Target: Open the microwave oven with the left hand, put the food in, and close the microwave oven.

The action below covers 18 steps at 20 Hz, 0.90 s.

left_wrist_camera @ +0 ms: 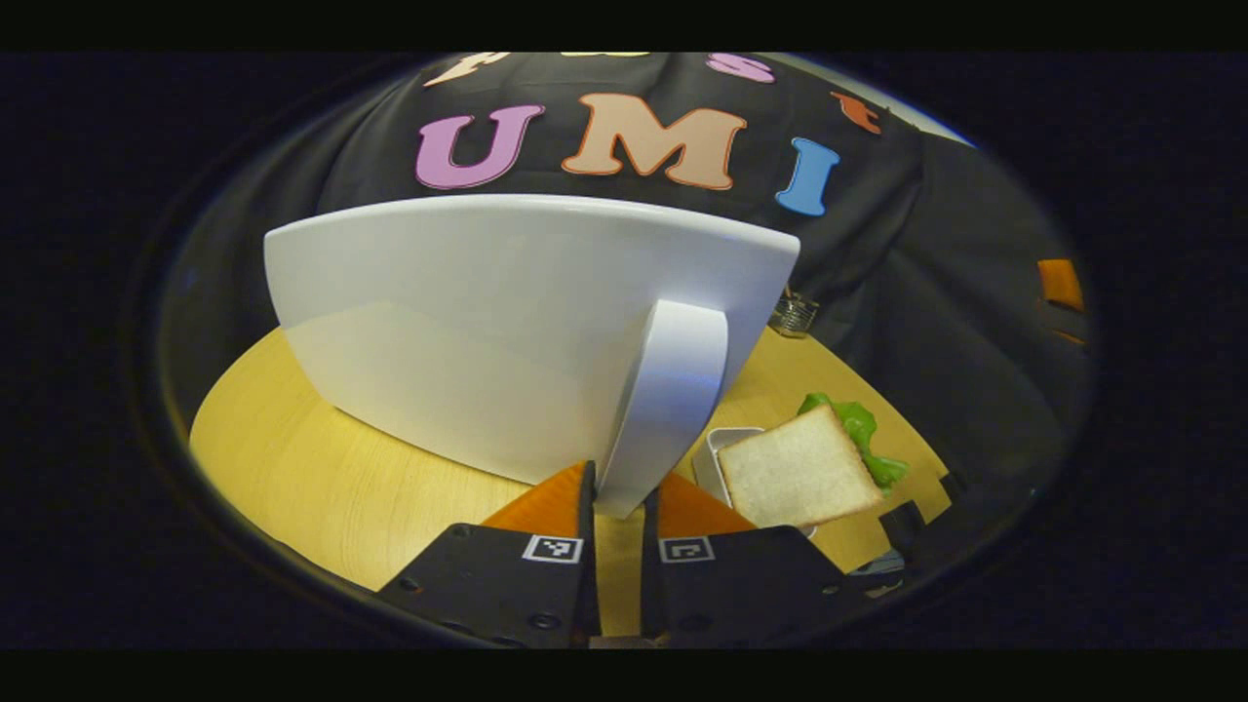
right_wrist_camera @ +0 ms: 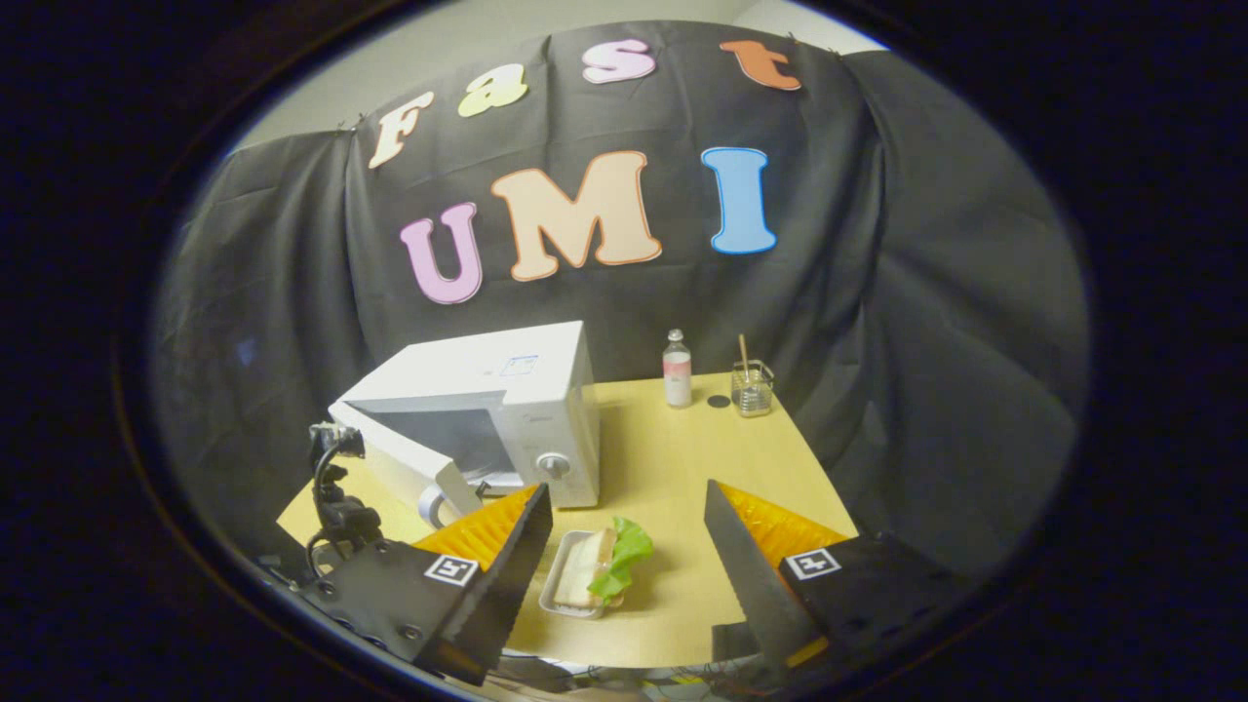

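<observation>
Left tool [left_wrist_camera: 619, 507] pinches door handle [left_wrist_camera: 668, 390], door ajar. Right tool [right_wrist_camera: 624, 526] spread above sandwich [right_wrist_camera: 600, 565], just right of microwave [right_wrist_camera: 507, 409].

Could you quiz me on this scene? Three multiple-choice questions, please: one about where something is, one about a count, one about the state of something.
1. Where is the sandwich?
A. Inside the microwave
B. In a tray on the table, in front of the microwave
C. On top of the microwave

2. How many bottles stand at the back of the table?
A. One
B. Three
C. Five

3. What is the state of the microwave door?
A. Fully shut
B. Partly open
C. Taken off

Answers:
1 B: the right gripper view shows the sandwich in a tray on the table before the microwave.
2 A: a single bottle stands beside a glass.
3 B: the door swings out from the cavity, with the left gripper closed on the handle.
</observation>
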Each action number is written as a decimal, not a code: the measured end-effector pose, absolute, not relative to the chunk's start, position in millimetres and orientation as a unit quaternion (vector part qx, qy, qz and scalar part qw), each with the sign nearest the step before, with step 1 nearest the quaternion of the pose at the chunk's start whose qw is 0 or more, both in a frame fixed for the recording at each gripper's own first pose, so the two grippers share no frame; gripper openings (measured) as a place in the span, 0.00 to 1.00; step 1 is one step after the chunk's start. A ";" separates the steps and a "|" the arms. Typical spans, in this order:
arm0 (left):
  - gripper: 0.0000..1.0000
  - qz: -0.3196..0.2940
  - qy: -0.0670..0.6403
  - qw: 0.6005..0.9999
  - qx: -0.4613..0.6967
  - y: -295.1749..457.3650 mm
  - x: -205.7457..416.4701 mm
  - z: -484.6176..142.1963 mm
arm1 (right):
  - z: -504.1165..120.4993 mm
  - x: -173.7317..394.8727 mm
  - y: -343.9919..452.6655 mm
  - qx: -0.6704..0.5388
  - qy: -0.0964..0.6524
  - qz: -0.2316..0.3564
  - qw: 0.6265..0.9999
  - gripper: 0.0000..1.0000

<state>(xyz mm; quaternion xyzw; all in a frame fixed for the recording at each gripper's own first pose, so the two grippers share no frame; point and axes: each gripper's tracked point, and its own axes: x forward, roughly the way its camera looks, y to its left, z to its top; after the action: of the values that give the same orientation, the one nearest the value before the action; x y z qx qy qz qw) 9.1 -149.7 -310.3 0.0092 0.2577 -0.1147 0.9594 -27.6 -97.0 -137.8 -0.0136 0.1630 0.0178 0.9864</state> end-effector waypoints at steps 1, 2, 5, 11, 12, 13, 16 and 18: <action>0.16 -0.112 0.260 0.959 0.003 -145.4 1.9 -311.7 | -142.9 -33.5 -93.8 -0.013 0.168 0.019 0.985 0.98; 0.24 -0.110 0.261 0.959 -0.010 -140.3 -4.7 -310.6 | -144.5 -39.5 -90.1 -0.011 0.171 0.020 0.985 0.98; 0.35 -0.094 0.269 0.957 -0.062 -123.2 -24.6 -310.1 | -153.3 -55.8 -81.8 -0.010 0.177 0.020 0.984 0.98; 0.98 -0.064 0.277 0.956 -0.075 -67.9 -60.4 -310.4 | -153.0 -85.5 -62.7 -0.003 0.177 -0.002 0.984 0.98; 0.99 -0.062 0.277 0.956 -0.071 -59.0 -67.8 -307.0 | -154.1 -91.7 -58.7 -0.002 0.179 -0.006 0.984 0.98; 0.99 -0.062 0.277 0.956 -0.068 -51.2 -75.9 -304.4 | -155.5 -98.0 -55.2 -0.002 0.179 -0.012 0.984 0.98; 0.99 -0.057 0.276 0.957 -0.066 -23.6 -97.5 -293.7 | -154.7 -118.1 -44.7 -0.001 0.176 -0.025 0.984 0.98; 0.98 -0.047 0.274 0.958 -0.066 -1.0 -112.0 -288.1 | -159.5 -133.0 -38.4 -0.001 0.179 -0.029 0.983 0.98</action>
<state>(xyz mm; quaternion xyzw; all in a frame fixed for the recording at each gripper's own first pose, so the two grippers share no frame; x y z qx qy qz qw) -112.0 -1.0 -288.1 -0.0659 0.2740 -0.0470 0.9583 -133.0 -38.4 -159.5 -0.0008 0.1787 -0.0294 0.9835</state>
